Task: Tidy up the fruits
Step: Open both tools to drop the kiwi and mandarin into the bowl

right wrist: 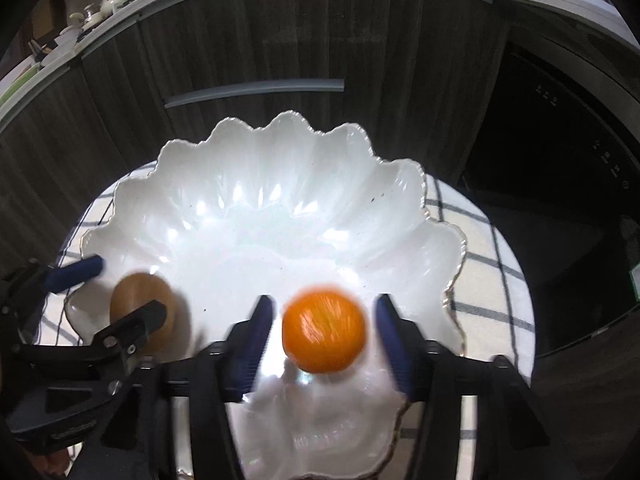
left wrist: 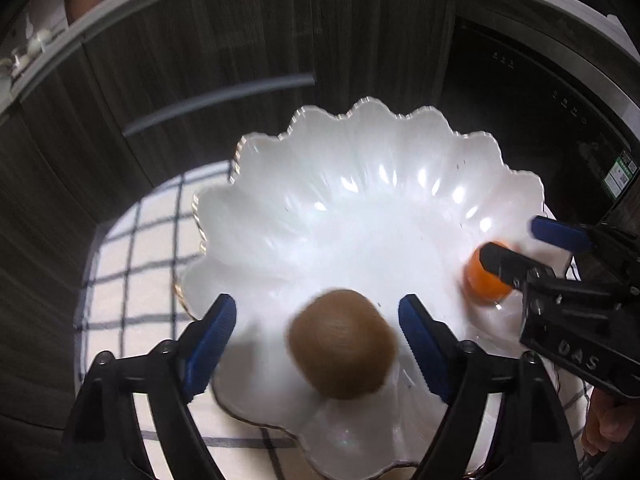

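Inside white bowl (right wrist: 280, 184): blurred orange (right wrist: 323, 330), kiwi (left wrist: 343, 343)

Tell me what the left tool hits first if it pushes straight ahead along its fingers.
Most likely the brown kiwi, lying between the open fingers of the left tool. Past it comes the white bowl's far wall, though depth is hard to judge here.

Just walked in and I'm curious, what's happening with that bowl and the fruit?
A person is putting fruit into a white scalloped bowl on a checked cloth, one tool in each hand. The left tool is open around a brown kiwi; the right tool is open around an orange. Both fruits look blurred, apparently just released over the bowl.
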`<act>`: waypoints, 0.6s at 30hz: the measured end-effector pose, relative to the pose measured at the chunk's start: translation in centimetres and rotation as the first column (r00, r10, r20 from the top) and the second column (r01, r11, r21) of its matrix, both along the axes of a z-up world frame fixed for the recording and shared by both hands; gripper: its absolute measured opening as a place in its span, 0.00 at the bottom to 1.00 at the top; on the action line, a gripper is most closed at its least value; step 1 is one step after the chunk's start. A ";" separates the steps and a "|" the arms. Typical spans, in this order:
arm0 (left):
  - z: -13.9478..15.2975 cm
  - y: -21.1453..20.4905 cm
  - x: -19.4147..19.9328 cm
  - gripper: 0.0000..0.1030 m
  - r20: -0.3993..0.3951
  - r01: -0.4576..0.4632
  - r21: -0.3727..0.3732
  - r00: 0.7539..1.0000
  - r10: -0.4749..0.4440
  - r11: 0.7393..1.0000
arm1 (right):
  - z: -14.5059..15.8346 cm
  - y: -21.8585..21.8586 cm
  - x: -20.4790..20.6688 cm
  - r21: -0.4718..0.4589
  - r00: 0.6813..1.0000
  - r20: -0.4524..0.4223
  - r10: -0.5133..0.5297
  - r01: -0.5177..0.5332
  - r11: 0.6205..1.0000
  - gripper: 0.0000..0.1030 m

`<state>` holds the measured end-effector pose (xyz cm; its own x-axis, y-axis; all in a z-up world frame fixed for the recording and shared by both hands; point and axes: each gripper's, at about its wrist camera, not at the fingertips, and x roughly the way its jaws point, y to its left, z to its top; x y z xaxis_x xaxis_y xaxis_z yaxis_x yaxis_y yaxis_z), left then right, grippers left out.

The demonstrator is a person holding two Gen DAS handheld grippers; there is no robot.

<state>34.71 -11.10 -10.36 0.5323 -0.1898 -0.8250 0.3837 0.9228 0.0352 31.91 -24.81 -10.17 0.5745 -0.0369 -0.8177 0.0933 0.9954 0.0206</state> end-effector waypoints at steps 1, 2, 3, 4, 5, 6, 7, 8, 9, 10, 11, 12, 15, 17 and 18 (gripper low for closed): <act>0.2 0.1 0.0 0.81 0.003 -0.001 0.001 1.000 0.001 1.000 | 0.2 0.0 -0.1 -0.004 1.000 0.010 -0.005 0.005 1.000 0.73; 0.4 0.1 0.1 0.81 0.006 -0.004 0.001 1.000 0.004 1.000 | 0.6 0.0 -0.3 -0.012 1.000 0.021 -0.008 0.008 1.000 0.74; 0.6 0.2 0.0 0.81 0.012 -0.009 0.002 1.000 0.009 1.000 | 0.9 0.0 -0.4 -0.022 0.999 0.029 -0.012 0.012 1.000 0.74; 0.8 0.3 0.0 0.81 0.018 -0.013 0.002 1.000 0.013 1.000 | 1.2 0.1 -0.5 -0.030 0.999 0.037 -0.016 0.017 0.999 0.74; 1.1 0.4 -0.1 0.81 0.025 -0.017 0.001 1.000 0.017 1.000 | 1.6 0.2 -0.6 -0.039 0.999 0.048 -0.024 0.026 0.999 0.74; 1.5 0.5 -0.3 0.81 0.035 -0.021 -0.001 0.999 0.021 1.000 | 2.0 0.2 -0.8 -0.046 0.998 0.058 -0.030 0.033 0.998 0.74; 1.9 0.7 -0.4 0.82 0.044 -0.026 -0.001 0.999 0.026 1.000 | 2.4 0.2 -1.0 -0.049 0.997 0.067 -0.035 0.038 0.998 0.74; 2.2 0.8 -0.6 0.83 0.051 -0.030 -0.003 0.998 0.030 1.000 | 3.0 0.3 -1.3 -0.056 0.996 0.083 -0.041 0.045 0.997 0.74; 2.7 1.0 -0.9 0.85 0.062 -0.035 -0.007 0.997 0.035 0.999 | 3.5 0.4 -1.6 -0.064 0.994 0.096 -0.046 0.053 0.997 0.76; 3.1 1.1 -1.1 0.87 0.073 -0.037 -0.010 0.997 0.038 0.999 | 4.0 0.4 -1.9 -0.072 0.992 0.110 -0.053 0.061 0.996 0.79; 3.6 1.2 -1.5 0.88 0.087 -0.039 -0.012 0.995 0.040 0.999 | 4.7 0.4 -2.3 -0.078 0.990 0.130 -0.059 0.070 0.995 0.80; 4.0 1.4 -1.8 0.88 0.100 -0.040 -0.013 0.994 0.041 0.999 | 5.3 0.5 -2.7 -0.083 0.987 0.146 -0.063 0.075 0.994 0.81; 5.1 1.6 -2.8 0.88 0.128 -0.042 -0.017 0.991 0.044 0.999 | 6.9 0.9 -3.8 -0.097 0.980 0.186 -0.066 0.085 0.992 0.81; 5.9 1.9 -3.6 0.88 0.143 -0.049 -0.024 0.988 0.052 0.998 | 7.6 1.1 -4.6 -0.105 0.977 0.203 -0.065 0.088 0.991 0.81; 6.1 2.0 -3.8 0.88 0.146 -0.053 -0.028 0.988 0.056 0.998 | 8.0 1.2 -5.0 -0.111 0.975 0.211 -0.067 0.092 0.990 0.81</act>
